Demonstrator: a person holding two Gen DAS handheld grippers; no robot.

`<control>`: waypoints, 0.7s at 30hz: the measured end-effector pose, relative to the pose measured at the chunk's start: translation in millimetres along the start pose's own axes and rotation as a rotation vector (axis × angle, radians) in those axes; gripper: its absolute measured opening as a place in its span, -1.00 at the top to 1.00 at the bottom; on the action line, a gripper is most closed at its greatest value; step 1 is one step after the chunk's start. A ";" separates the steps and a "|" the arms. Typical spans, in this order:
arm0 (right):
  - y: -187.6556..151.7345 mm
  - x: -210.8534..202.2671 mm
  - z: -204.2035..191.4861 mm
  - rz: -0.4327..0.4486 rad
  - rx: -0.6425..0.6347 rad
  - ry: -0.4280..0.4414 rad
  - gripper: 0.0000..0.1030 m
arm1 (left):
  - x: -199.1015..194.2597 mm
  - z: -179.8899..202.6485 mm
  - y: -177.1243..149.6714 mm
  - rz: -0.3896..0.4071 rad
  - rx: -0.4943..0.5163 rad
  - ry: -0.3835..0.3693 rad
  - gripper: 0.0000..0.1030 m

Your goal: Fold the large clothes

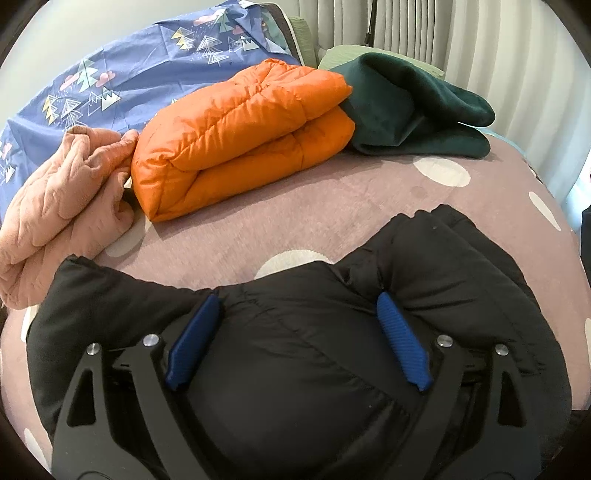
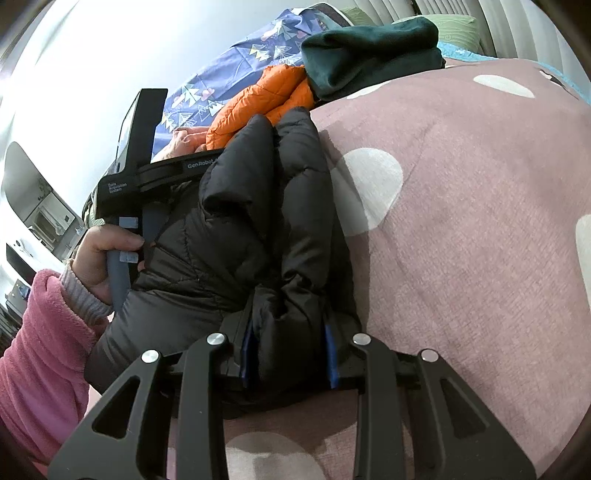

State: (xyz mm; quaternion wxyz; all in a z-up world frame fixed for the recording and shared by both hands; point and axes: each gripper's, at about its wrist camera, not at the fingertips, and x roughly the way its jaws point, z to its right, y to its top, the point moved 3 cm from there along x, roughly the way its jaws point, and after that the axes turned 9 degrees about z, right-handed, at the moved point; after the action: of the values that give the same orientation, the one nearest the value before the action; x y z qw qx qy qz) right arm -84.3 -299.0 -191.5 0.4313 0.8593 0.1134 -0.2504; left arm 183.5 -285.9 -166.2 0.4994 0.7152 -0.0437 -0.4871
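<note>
A bedroom in a home.
A bed with a mauve dotted sheet (image 1: 332, 206), a blue patterned duvet (image 1: 122, 74), a green pillow (image 1: 347, 51) and pale curtains (image 1: 406, 26) behind show it.

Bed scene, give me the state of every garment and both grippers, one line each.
black puffer jacket: bunched, partly folded, gripped at one end
orange puffer jacket: folded, lying on bed
dark green garment: folded, beside the orange one
pink garment: crumpled
left gripper: jaws wide, straddling the black jacket
right gripper: shut on a jacket fold
</note>
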 end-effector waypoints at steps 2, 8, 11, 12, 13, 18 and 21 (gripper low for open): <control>0.0 0.9 -1.0 0.001 -0.007 -0.006 0.44 | -0.4 -0.5 0.0 -0.001 -0.003 -0.002 -0.74; -0.9 0.6 -2.3 0.003 -0.017 -0.015 0.44 | -18.5 -1.1 7.1 0.024 -0.007 -0.006 -0.62; -2.0 -1.0 -2.6 0.010 -0.018 -0.016 0.44 | -43.8 -8.7 16.5 0.057 -0.027 -0.046 -0.28; -2.0 -1.6 -2.6 0.011 -0.017 -0.016 0.42 | -53.9 -12.8 20.0 0.076 -0.033 -0.052 -0.23; -1.7 -2.7 -2.8 0.014 -0.016 -0.017 0.39 | -69.0 -20.2 24.1 0.108 -0.038 -0.051 -0.18; -2.0 -7.9 -3.1 0.022 -0.041 -0.044 0.18 | -106.4 -63.4 20.7 0.173 -0.080 0.009 -0.18; -0.5 -8.4 -6.3 0.021 -0.065 -0.069 0.05 | -72.1 -79.0 -9.0 0.043 -0.090 0.054 -0.16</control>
State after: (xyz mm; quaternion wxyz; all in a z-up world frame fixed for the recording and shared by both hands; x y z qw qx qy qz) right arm -89.6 -293.5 -184.2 0.4652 0.8368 0.0974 -0.2716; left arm 200.6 -188.7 -123.8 0.5424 0.7038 -0.0238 -0.4582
